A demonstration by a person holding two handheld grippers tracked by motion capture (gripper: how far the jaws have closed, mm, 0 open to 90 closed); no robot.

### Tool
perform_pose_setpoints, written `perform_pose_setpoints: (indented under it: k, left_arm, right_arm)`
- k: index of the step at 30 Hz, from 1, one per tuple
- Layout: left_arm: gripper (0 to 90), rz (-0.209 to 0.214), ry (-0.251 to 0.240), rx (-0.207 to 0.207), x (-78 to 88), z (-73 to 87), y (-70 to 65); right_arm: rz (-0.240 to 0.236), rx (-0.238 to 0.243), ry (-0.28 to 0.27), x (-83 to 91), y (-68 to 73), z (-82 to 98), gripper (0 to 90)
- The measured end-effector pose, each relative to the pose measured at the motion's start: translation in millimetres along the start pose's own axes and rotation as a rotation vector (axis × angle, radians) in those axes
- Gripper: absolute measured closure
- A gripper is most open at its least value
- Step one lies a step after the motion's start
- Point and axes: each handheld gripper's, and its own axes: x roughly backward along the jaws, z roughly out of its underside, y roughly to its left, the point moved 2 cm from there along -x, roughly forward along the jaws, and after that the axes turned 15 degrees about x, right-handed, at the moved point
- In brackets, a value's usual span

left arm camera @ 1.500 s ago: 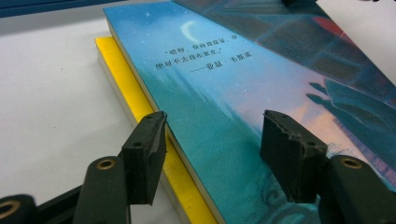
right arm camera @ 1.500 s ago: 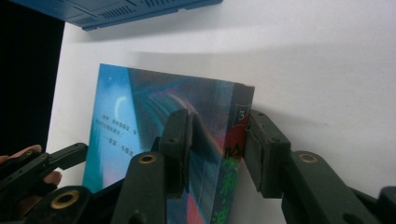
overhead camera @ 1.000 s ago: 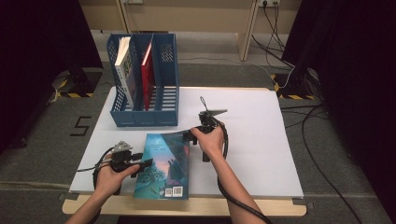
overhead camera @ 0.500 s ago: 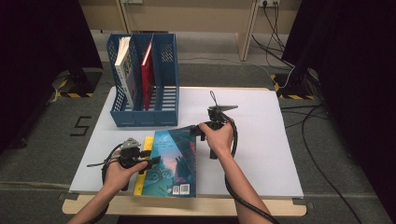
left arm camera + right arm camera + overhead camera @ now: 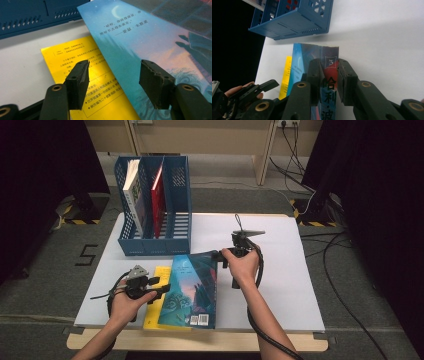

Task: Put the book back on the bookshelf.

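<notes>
A teal-blue book [image 5: 192, 290] lies near the table's front, partly over a yellow book [image 5: 154, 300]. My right gripper [image 5: 220, 256] is shut on the blue book's spine at its far right corner. In the right gripper view [image 5: 329, 80] the jaws clamp the red-and-blue spine [image 5: 330, 61], marked 3. My left gripper [image 5: 160, 287] stands open at the blue book's left edge. Its view [image 5: 113, 72] has one jaw over the yellow cover [image 5: 75, 57] and the other over the blue cover [image 5: 150, 37], with neither jaw touching.
A blue three-slot file rack [image 5: 155, 245] stands at the back left of the white table [image 5: 290, 285]. It holds a white book [image 5: 134, 190] in the left slot and a red book [image 5: 157, 195] in the middle one. Cables lie on the floor at the right.
The blue book has shifted right with the right gripper, which moved right and away. This uncovered the yellow book's left strip. The left gripper moved right, to the book's edge.
</notes>
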Motion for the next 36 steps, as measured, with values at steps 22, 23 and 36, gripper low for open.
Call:
perform_pose_setpoints:
  k: [22, 23, 36]
  left_arm:
    - [40.1, 0.017, -0.024, -0.003, 1.9, -11.5, -4.5]
    - [40.1, 0.021, -0.025, -0.001, 2.3, -12.0, -4.7]
    - [40.2, 0.025, -0.037, -0.010, 3.1, -16.6, -7.8]
  right_arm:
    - [0.055, -0.018, -0.077, 31.5, -13.5, -4.9, 75.0]
    - [0.057, -0.024, -0.077, 32.6, -13.6, -5.4, 75.0]
    - [0.106, -0.018, -0.119, 44.8, -13.6, -12.4, 75.1]
